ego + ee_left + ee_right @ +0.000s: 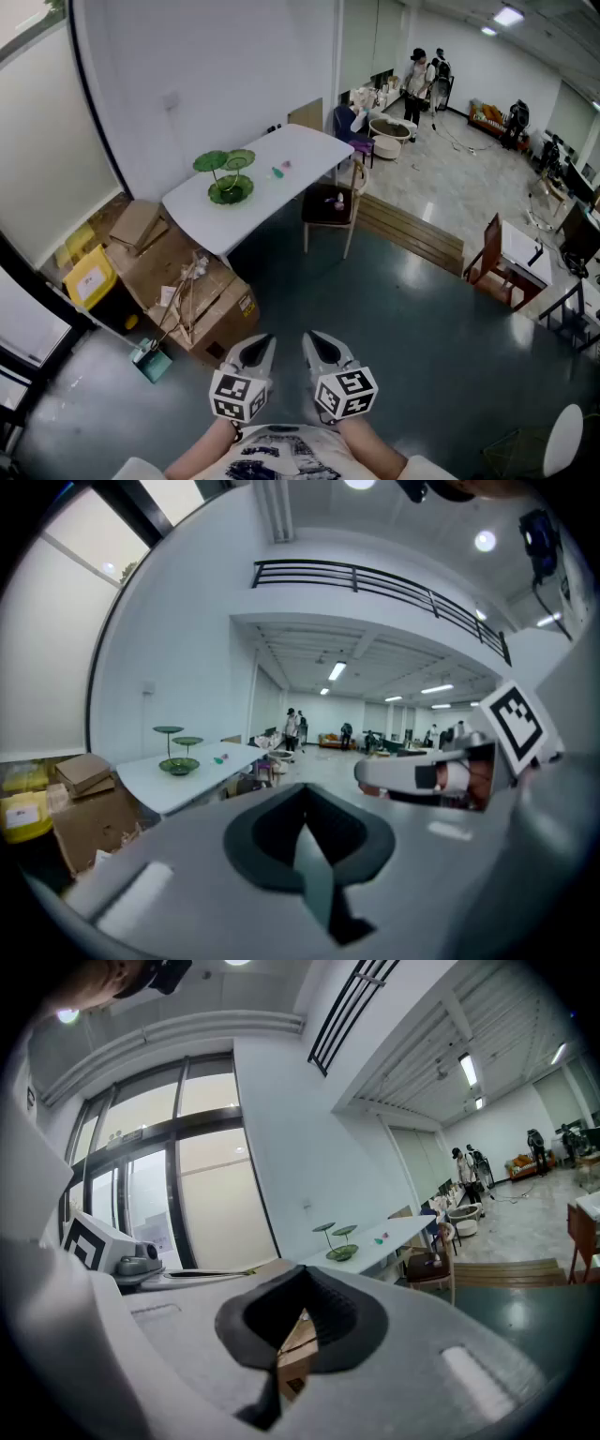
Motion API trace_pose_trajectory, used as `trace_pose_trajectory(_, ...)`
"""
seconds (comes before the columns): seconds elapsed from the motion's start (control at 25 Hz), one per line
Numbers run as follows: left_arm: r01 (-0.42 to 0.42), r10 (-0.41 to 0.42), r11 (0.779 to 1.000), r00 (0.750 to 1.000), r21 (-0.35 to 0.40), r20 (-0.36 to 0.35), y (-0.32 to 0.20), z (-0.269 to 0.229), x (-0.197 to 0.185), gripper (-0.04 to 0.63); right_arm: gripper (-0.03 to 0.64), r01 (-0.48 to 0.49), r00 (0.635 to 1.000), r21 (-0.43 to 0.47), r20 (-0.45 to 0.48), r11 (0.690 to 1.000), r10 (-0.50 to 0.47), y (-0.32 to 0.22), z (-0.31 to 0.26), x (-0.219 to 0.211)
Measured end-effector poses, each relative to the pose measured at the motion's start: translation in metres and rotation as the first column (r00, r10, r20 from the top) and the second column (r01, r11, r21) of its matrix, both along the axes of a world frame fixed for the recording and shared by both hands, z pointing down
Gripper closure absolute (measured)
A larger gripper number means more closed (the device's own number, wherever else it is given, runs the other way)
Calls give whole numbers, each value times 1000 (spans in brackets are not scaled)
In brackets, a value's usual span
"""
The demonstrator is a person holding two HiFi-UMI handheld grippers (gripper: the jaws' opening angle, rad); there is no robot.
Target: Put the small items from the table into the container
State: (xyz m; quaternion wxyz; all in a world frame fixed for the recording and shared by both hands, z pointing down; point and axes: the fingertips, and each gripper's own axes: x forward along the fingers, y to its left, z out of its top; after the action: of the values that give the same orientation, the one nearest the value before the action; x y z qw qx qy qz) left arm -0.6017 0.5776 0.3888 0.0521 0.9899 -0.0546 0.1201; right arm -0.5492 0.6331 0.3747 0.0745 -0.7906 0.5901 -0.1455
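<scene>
A white table stands far off by the wall. On it is a green tiered dish stand, with a teal small item and a pink one beside it. Both grippers hang low in front of the person, well short of the table. My left gripper and right gripper are shut and hold nothing. The left gripper view shows its closed jaws aimed toward the table and the stand. The right gripper view shows shut jaws, the stand and the small items far off.
Cardboard boxes and a yellow bin lie left of the path to the table. A chair stands at the table's right side, with a long wooden platform beyond it. People stand at the far end of the hall.
</scene>
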Motion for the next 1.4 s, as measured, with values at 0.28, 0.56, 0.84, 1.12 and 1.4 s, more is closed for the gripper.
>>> trace_pose_trajectory(0.28, 32, -32, 999, 999, 26, -17, 5, -3, 10, 604, 618, -15, 999, 5, -42, 1000, 15, 13, -4, 13)
trace_pose_trajectory(0.56, 26, -25, 999, 999, 47, -21, 26, -6, 21, 604, 618, -22, 998, 18, -62, 1000, 23, 31, -7, 20)
trace_pose_trajectory(0.84, 22, -21, 999, 1000, 36, -14, 24, 0, 40, 604, 618, -34, 998, 8, -46, 999, 34, 33, 1, 38)
trace_pose_trajectory(1.12, 1, 0, 1000, 1000, 24, -18, -3, 9, 75, 604, 618, -70, 996, -10, -47, 998, 69, 13, 9, 73)
trace_pose_trajectory(1.4, -25, 25, 1000, 1000, 11, -18, -54, 14, 148, 604, 618, -97, 995, -35, -37, 995, 96, -34, 17, 139)
